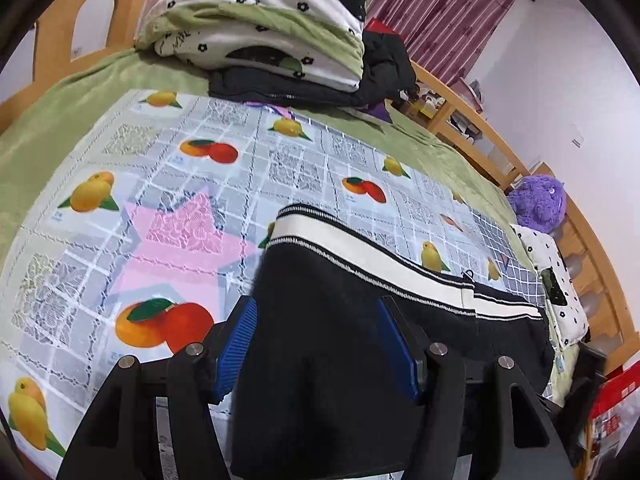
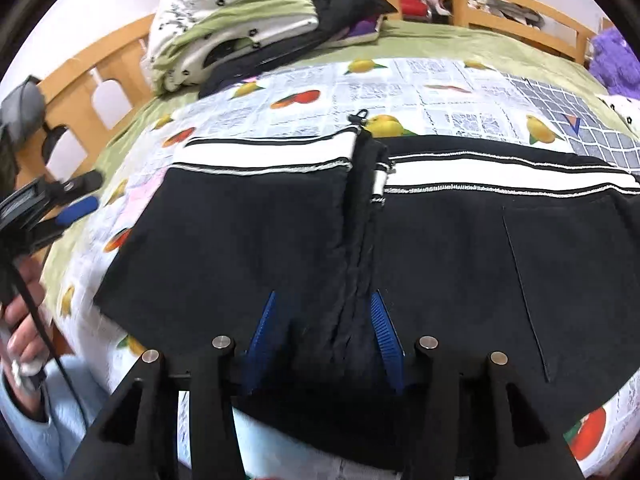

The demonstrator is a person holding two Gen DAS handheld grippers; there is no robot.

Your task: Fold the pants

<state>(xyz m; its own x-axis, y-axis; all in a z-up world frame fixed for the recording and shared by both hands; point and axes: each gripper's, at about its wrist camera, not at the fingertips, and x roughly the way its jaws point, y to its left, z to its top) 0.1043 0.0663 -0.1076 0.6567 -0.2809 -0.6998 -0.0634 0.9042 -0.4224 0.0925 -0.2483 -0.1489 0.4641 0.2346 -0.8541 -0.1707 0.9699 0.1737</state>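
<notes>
Black pants [image 2: 440,248] with a white and black striped band [image 2: 272,156] lie flat on the fruit-print cloth [image 2: 400,84]. A raised seam fold [image 2: 360,240] runs down the middle. My right gripper [image 2: 324,312] is open, its blue pads on either side of that fold at the near edge. In the left wrist view the pants [image 1: 360,340] fill the lower middle, striped band [image 1: 360,252] at the far side. My left gripper [image 1: 316,316] is open with black fabric between its blue pads. The left gripper [image 2: 76,206] also shows at the left edge of the right view, blurred.
The cloth [image 1: 160,200] lies over a green blanket [image 1: 60,112]. Folded quilts and dark clothes [image 1: 260,32] are piled at the far end. A wooden bed rail [image 1: 472,120], a purple plush toy [image 1: 538,202] and a pillow [image 1: 556,280] are at the right.
</notes>
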